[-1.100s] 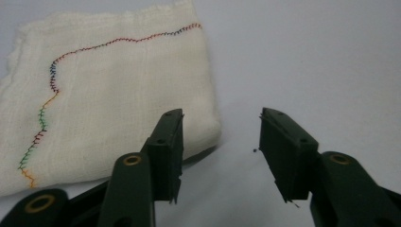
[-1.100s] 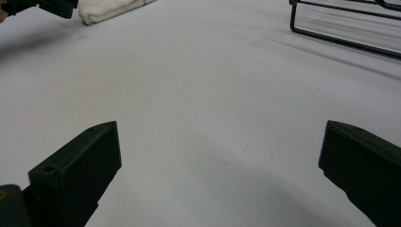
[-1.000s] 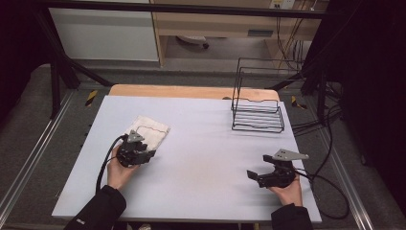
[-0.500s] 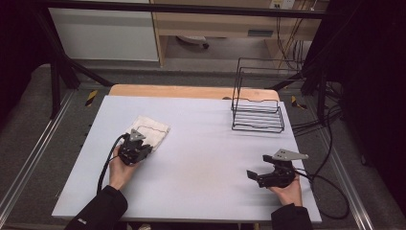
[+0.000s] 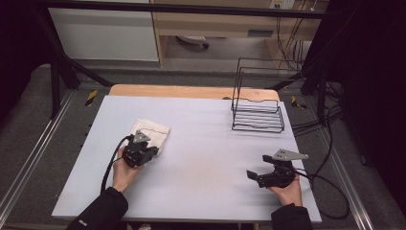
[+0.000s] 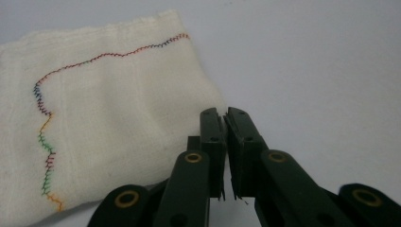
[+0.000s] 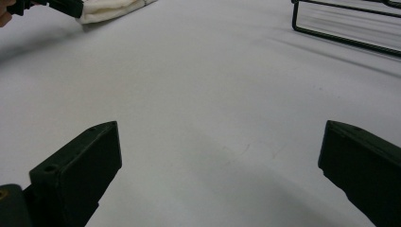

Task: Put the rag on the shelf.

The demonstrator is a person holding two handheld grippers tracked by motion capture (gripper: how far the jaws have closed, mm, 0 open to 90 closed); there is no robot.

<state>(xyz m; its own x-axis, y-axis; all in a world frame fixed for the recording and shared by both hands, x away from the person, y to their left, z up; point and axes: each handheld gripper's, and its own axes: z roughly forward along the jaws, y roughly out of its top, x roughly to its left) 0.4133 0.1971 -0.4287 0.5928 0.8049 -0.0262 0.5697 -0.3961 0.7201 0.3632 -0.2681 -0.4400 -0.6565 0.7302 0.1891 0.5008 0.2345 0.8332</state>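
Cloth (image 6: 108,113) with unlettered multicolour stitching, beside left tool (image 6: 226,118)

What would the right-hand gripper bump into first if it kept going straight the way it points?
Probably nothing soon: the right gripper points across bare table; far ahead sits the folded cloth, though depth is unclear.

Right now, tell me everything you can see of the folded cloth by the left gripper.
The cloth is cream-white, looks like thin woven cotton gauze, folded into a rough rectangle and lying flat on the pale table, left of centre. A wavy line of multicoloured zigzag stitching runs near its edge. The left gripper sits at its near corner, fingers closed together; whether they pinch any fabric cannot be told. Nothing else touches it.
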